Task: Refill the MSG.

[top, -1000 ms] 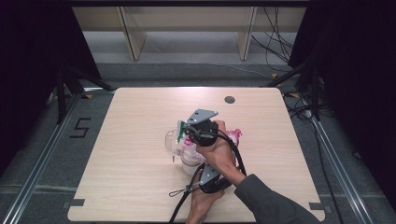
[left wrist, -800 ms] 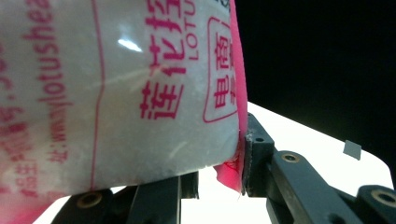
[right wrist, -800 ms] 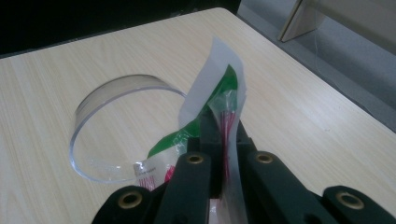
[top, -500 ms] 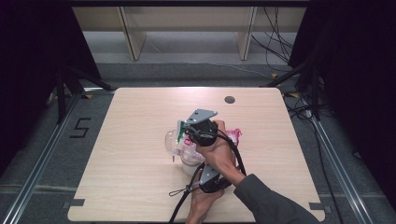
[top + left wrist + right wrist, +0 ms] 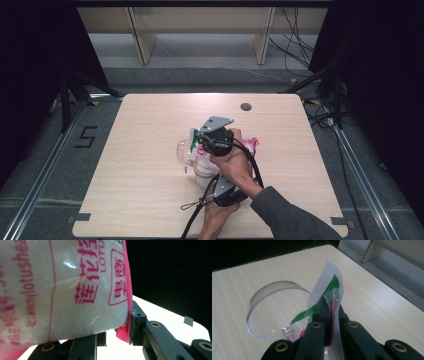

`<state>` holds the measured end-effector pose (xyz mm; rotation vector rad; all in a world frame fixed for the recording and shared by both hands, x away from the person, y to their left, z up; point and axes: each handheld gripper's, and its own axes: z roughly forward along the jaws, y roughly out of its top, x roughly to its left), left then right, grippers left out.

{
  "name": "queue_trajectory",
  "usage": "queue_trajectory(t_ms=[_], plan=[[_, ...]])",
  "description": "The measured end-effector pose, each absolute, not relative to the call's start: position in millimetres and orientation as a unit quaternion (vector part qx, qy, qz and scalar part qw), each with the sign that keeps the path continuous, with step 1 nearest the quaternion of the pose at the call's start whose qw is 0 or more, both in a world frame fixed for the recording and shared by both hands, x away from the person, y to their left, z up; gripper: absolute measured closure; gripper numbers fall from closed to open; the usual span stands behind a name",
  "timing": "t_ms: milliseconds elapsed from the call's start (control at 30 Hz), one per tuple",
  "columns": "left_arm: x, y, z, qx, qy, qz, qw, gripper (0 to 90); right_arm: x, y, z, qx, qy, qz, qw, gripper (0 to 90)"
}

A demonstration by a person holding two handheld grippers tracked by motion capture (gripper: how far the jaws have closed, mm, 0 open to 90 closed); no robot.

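My right gripper (image 5: 201, 141), with the grey plate on top, sits near the table's middle. In the right gripper view it (image 5: 329, 308) is shut on a small green and white packet (image 5: 329, 287) with red strands inside. Just beyond the packet stands a clear round container (image 5: 273, 293), also in the high view as the clear container (image 5: 184, 150). Closer to the person, my left gripper (image 5: 214, 181) is shut on a white bag with pink print (image 5: 62, 290). The left gripper (image 5: 117, 327) clamps the bag's lower edge. The bag's pink end (image 5: 251, 145) pokes out to the right of the hand.
The wooden table (image 5: 150, 200) has a dark round hole (image 5: 245, 106) at the back right. A black cord (image 5: 192, 212) trails off the front edge. Shelf legs (image 5: 142, 40) and cables (image 5: 300, 45) lie on the floor beyond the table.
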<state>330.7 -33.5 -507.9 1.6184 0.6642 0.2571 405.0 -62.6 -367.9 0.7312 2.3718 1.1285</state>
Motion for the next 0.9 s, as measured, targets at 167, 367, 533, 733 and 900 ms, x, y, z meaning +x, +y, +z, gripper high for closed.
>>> queue_trajectory(t_ms=[167, 367, 533, 733, 900], plan=[[331.0, -33.1, -506.9, 0.706, 0.290, 0.112, 0.636, 71.9, 405.8, -62.4, -367.3, 0.260, 0.847, 0.411, 0.213, 89.8], [330.9, -33.6, -506.5, 0.706, 0.289, 0.112, 0.637, 71.9, 405.5, -62.5, -367.2, 0.260, 0.849, 0.407, 0.213, 89.8], [331.3, -34.1, -506.4, 0.706, 0.290, 0.112, 0.637, 71.8, 404.9, -61.7, -368.2, 0.259, 0.851, 0.403, 0.216, 89.8], [330.9, -35.1, -506.5, 0.698, 0.295, 0.109, 0.643, 71.8, 404.9, -60.0, -368.2, 0.258, 0.854, 0.398, 0.214, 89.7], [330.9, -35.3, -506.5, 0.695, 0.297, 0.106, 0.646, 71.8, 406.4, -59.4, -368.9, 0.254, 0.855, 0.398, 0.216, 89.7]])
